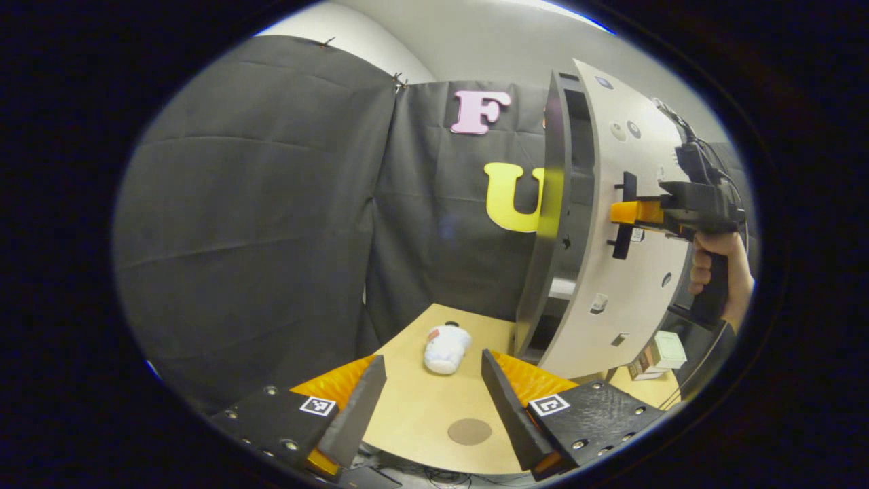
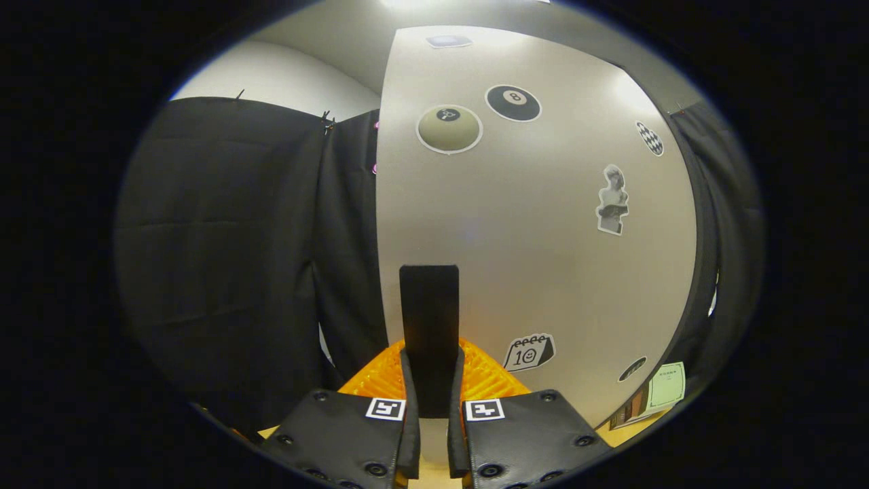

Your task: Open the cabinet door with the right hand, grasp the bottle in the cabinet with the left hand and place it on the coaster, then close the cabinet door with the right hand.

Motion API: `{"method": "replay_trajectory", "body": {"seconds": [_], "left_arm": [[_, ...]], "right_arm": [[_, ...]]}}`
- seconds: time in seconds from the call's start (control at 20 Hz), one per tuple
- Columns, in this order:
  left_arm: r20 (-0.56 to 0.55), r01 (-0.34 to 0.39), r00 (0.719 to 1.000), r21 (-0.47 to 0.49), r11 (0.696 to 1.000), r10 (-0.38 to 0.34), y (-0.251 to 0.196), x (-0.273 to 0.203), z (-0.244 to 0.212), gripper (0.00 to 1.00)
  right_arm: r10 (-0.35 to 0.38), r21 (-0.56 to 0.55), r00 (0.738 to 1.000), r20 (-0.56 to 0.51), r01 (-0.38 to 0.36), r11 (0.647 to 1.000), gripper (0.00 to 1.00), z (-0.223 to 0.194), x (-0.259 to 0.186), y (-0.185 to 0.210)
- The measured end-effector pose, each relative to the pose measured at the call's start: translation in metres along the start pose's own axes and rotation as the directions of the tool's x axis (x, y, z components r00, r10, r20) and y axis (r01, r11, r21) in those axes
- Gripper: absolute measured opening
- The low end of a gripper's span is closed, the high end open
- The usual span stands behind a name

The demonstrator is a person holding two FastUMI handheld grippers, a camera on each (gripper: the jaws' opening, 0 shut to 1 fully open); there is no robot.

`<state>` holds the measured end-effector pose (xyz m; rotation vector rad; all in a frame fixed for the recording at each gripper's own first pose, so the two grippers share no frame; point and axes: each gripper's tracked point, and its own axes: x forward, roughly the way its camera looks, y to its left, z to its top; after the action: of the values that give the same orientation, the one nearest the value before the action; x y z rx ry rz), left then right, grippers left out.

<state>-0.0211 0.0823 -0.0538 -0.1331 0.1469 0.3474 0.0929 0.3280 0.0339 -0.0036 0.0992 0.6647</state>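
Right in front of us in the left gripper view, our left gripper [image 1: 433,401] is hanging low over the table [image 1: 414,407] with its two fingers spread wide apart, and nothing is between them. Just past the fingers, a small round brown coaster [image 1: 469,431] is lying flat on the table. A bit farther back, the white bottle [image 1: 446,348] is lying on its side on the table, well apart from the coaster and near the foot of the cabinet [image 1: 553,224]. The cabinet is standing on the right, and its pale door [image 1: 635,285] is sitting a little way open, so we are seeing the dark edge of the shelves beside it. A hand [image 1: 719,272] is holding our right gripper [image 1: 621,214] up against the door, at the black handle [image 1: 624,216]. In the right gripper view, our right gripper [image 2: 430,407] is squeezing that black handle [image 2: 429,333], with both fingers pressing on its sides and almost meeting. The door [image 2: 536,258] is standing tall behind the handle, with little stickers on it. Some small boxes [image 1: 658,354] are sitting on the table by the bottom corner of the door.
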Motion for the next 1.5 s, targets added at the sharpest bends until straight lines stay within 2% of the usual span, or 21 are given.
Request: {"method": "replay_trajectory", "body": {"seconds": [0.45, 0.95, 1.05, 1.15, 1.35, 1.5], "left_arm": [[0.127, -0.034, 0.992, 0.090, 0.995, 0.023, -0.046, -0.075, 0.029, 0.86], [0.158, -0.057, 0.987, 0.116, 0.992, 0.038, -0.090, -0.146, 0.026, 0.87], [0.186, -0.085, 0.981, 0.147, 0.985, 0.057, -0.092, -0.160, 0.033, 0.86], [0.190, -0.086, 0.980, 0.173, 0.981, 0.052, -0.096, -0.164, 0.034, 0.85], [0.177, -0.029, 0.984, 0.164, 0.986, -0.001, -0.121, -0.155, 0.036, 0.86], [0.195, -0.017, 0.981, 0.205, 0.979, -0.024, -0.131, -0.145, 0.037, 0.86]], "right_arm": [[0.129, 0.011, 0.992, -0.009, -0.128, 0.992, 0.18, -0.004, -0.025, -0.008], [0.199, 0.025, 0.980, 0.011, -0.199, 0.980, 0.17, -0.007, -0.040, -0.019], [0.209, 0.035, 0.978, 0.024, -0.210, 0.977, 0.18, -0.005, -0.042, -0.022], [0.207, 0.047, 0.978, 0.026, -0.208, 0.977, 0.18, -0.006, -0.044, -0.025], [0.197, 0.067, 0.980, 0.030, -0.199, 0.978, 0.18, -0.006, -0.045, -0.032], [0.198, 0.067, 0.980, 0.031, -0.200, 0.978, 0.18, -0.003, -0.045, -0.037]]}}
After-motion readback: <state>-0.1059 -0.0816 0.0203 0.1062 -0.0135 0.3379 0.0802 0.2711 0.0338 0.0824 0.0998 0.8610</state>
